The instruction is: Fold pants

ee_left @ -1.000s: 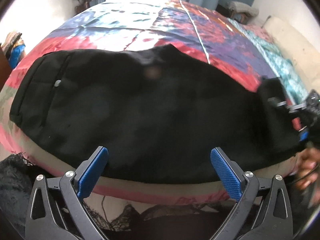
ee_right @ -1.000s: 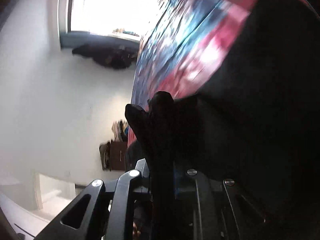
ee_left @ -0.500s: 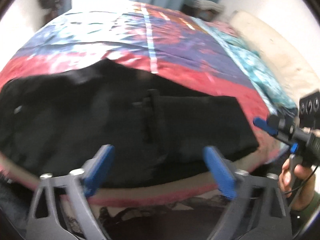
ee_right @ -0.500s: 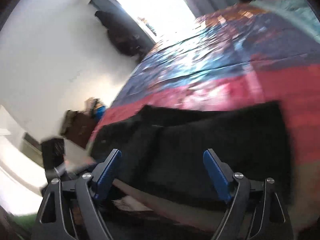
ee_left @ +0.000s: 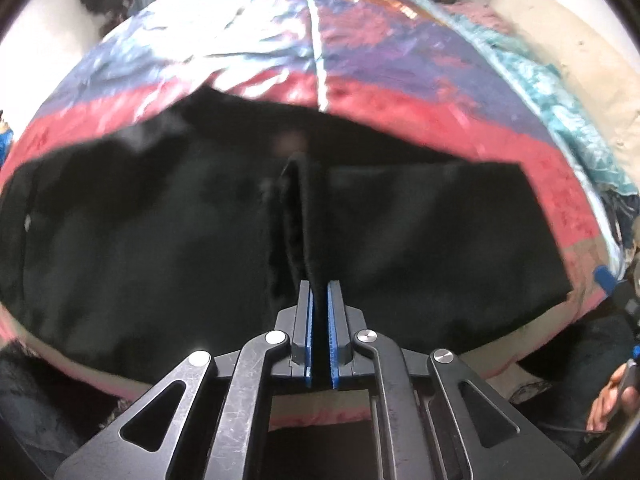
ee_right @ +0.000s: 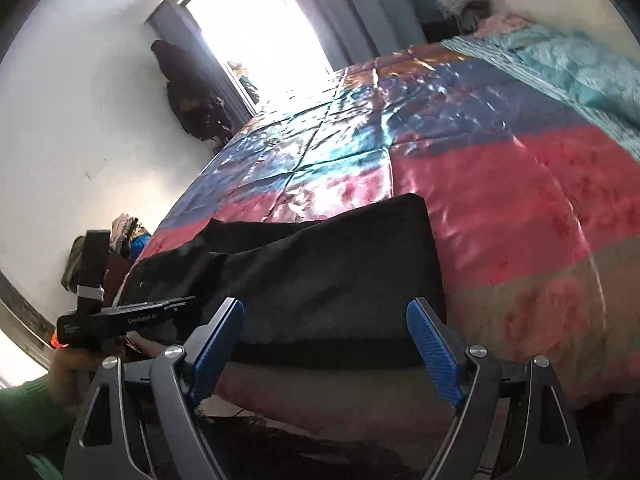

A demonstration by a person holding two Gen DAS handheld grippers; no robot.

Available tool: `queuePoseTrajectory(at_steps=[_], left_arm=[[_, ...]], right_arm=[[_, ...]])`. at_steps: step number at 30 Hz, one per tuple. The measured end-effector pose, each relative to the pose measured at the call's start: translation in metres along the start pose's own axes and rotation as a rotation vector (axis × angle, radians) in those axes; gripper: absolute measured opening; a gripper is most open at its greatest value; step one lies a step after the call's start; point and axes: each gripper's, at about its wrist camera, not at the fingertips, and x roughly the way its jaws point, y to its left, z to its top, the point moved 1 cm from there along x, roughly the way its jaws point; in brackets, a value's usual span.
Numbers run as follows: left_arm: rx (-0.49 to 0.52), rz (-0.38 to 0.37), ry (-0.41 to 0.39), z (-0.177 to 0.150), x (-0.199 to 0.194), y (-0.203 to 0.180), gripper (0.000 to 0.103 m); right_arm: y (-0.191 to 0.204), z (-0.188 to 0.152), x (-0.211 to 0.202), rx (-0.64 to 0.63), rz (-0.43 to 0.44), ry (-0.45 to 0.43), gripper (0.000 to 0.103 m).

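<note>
Black pants (ee_left: 420, 240) lie across the near edge of a bed, their right part folded over into a flat rectangle. My left gripper (ee_left: 319, 300) is shut on a raised ridge of the black cloth near the middle of the pants. That ridge runs up and away from the blue pads (ee_left: 307, 320). In the right wrist view the pants (ee_right: 320, 264) stretch away to the left. My right gripper (ee_right: 324, 320) hangs open above their near end with nothing between its fingers. The left gripper's body (ee_right: 120, 316) shows at the left there, in a hand.
A shiny quilt (ee_left: 360, 56) in red, blue and purple covers the bed. A teal blanket (ee_right: 560, 64) and a pale pillow (ee_left: 560, 32) lie at its far right. A bright window (ee_right: 260, 28) and dark hanging clothes (ee_right: 188, 92) stand beyond. A green sleeve (ee_right: 24, 412) shows low left.
My left gripper moved right along the pants and shut on a ridge of cloth. My right gripper let go of the cloth it held, opened, rolled and drew back.
</note>
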Motion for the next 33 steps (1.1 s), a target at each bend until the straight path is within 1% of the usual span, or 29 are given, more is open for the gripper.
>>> queuePoseTrajectory(at_steps=[2,3,4,5,6,7,8,9,10,11,12,13,14,15,16,17,18,19,20,21,23,25,26,27,28,29,30,32,33], left_arm=[[-0.037,-0.023,0.002,-0.003,0.003,0.006,0.008],[-0.037,-0.034,-0.002,-0.002,0.0,0.005,0.009],[-0.034,-0.045,-0.003,-0.002,-0.003,0.005,0.014],[-0.039,-0.068,-0.004,0.0,-0.009,0.007,0.028],[-0.049,-0.081,-0.007,0.0,-0.013,0.009,0.038],[-0.072,-0.091,-0.024,0.001,-0.019,0.014,0.061],[-0.09,-0.093,-0.044,0.002,-0.022,0.019,0.077],[-0.109,-0.098,-0.064,0.002,-0.025,0.024,0.08],[-0.113,-0.103,-0.06,0.003,-0.024,0.025,0.081],[-0.111,-0.117,-0.036,0.005,-0.018,0.026,0.081],[-0.099,-0.131,0.006,0.007,-0.01,0.023,0.081],[-0.084,-0.132,0.035,0.009,-0.003,0.02,0.082],[-0.046,-0.107,0.086,0.01,0.008,0.013,0.081],[0.0,-0.059,0.118,0.01,0.018,0.005,0.081],[0.028,-0.025,0.116,0.01,0.022,0.0,0.08],[0.048,0.019,0.1,0.011,0.023,-0.005,0.073],[0.046,0.033,0.09,0.012,0.023,-0.008,0.061],[0.031,0.04,0.073,0.013,0.02,-0.01,0.03],[0.018,0.061,0.059,0.016,0.017,-0.012,0.015],[0.011,0.049,0.052,0.018,0.014,-0.012,0.012],[0.007,0.016,-0.009,0.021,-0.001,-0.01,0.01],[0.027,0.027,-0.051,0.02,-0.008,-0.006,0.01],[0.04,0.037,-0.045,0.019,-0.005,-0.003,0.011],[0.046,0.045,-0.016,0.017,0.006,-0.002,0.011],[0.048,0.048,-0.005,0.015,0.013,-0.001,0.011],[0.059,0.065,-0.014,0.013,0.017,-0.002,0.013],[0.07,0.076,-0.021,0.011,0.016,-0.003,0.014],[0.087,0.089,-0.03,0.01,0.017,-0.006,0.015],[0.086,0.088,-0.03,0.01,0.018,-0.006,0.016]], right_arm=[[-0.003,-0.004,0.009,0.018,0.013,0.038,0.084],[-0.002,-0.005,0.006,0.022,0.015,0.049,0.084],[-0.002,-0.006,0.008,0.022,0.018,0.059,0.084],[-0.001,-0.006,0.009,0.014,0.018,0.059,0.084],[-0.001,-0.006,0.007,0.008,0.018,0.053,0.084],[-0.001,-0.006,0.006,0.006,0.018,0.047,0.084],[0.0,-0.007,0.004,0.007,0.016,0.046,0.084],[-0.001,-0.007,0.004,0.011,0.014,0.047,0.084],[-0.003,-0.008,0.004,0.018,0.013,0.049,0.084],[-0.006,-0.008,0.004,0.028,0.012,0.051,0.084],[-0.007,-0.009,0.004,0.035,0.011,0.052,0.084],[-0.01,-0.009,0.005,0.047,0.011,0.056,0.084],[-0.01,-0.009,0.005,0.052,0.011,0.057,0.084],[-0.011,-0.009,0.005,0.056,0.011,0.057,0.084],[-0.01,-0.009,0.004,0.055,0.01,0.054,0.084],[-0.009,-0.008,0.003,0.05,0.008,0.05,0.084],[-0.008,-0.009,0.002,0.042,0.004,0.046,0.084],[-0.007,-0.008,0.002,0.037,0.001,0.044,0.084],[-0.006,-0.009,0.001,0.028,-0.007,0.043,0.084],[-0.005,-0.009,0.001,0.023,-0.016,0.045,0.084],[-0.006,-0.008,0.001,0.026,-0.049,0.053,0.084],[-0.011,-0.003,0.002,0.064,-0.091,0.07,0.084],[-0.014,0.005,0.001,0.089,-0.094,0.064,0.084],[-0.015,0.011,0.0,0.107,-0.081,0.051,0.084],[-0.015,0.024,0.002,0.118,-0.053,0.032,0.084],[-0.013,0.033,0.006,0.112,-0.038,0.027,0.084],[-0.011,0.04,0.012,0.101,-0.031,0.036,0.084],[-0.005,0.05,0.039,0.057,-0.029,0.105,0.084],[-0.005,0.048,0.052,0.041,-0.029,0.134,0.084]])
